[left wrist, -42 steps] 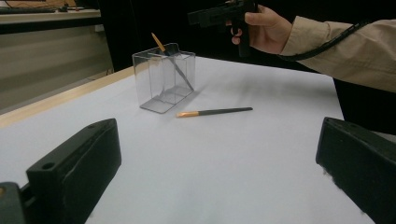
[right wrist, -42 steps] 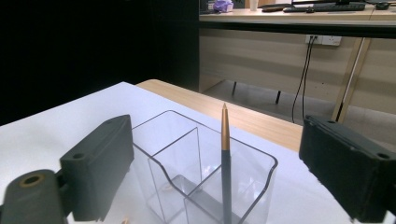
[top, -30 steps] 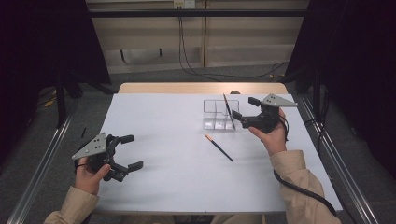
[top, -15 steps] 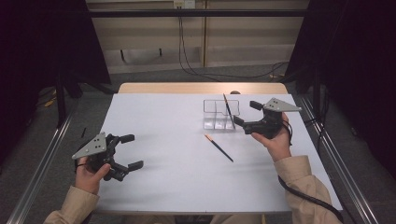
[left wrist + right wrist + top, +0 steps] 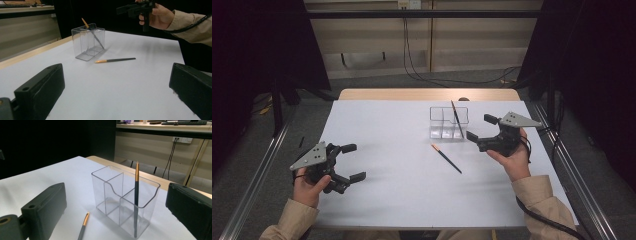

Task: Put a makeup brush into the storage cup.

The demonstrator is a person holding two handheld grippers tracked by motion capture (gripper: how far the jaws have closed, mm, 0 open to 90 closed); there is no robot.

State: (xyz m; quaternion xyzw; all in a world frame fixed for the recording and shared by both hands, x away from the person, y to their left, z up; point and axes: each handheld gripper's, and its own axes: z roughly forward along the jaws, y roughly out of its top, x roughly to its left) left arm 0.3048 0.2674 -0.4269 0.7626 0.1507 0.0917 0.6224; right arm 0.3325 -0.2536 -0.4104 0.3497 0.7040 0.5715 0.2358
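The table (image 5: 412, 200) is a bare white sheet with a clear holder (image 5: 448, 123) toward its far side, divided into compartments. One brush (image 5: 456, 118) already stands tilted in the holder's right-hand compartment; a second brush (image 5: 446, 158) lies flat just in front of the holder, apart from it. The step in hand looks like fetching that second one. The right gripper (image 5: 478, 131) hovers beside the holder, jaws wide and empty. It must drop and close across the thin dark shaft — slim, orange-ferruled, easy to roll. The left gripper (image 5: 352, 162) waits well apart, jaws spread, holding nothing.
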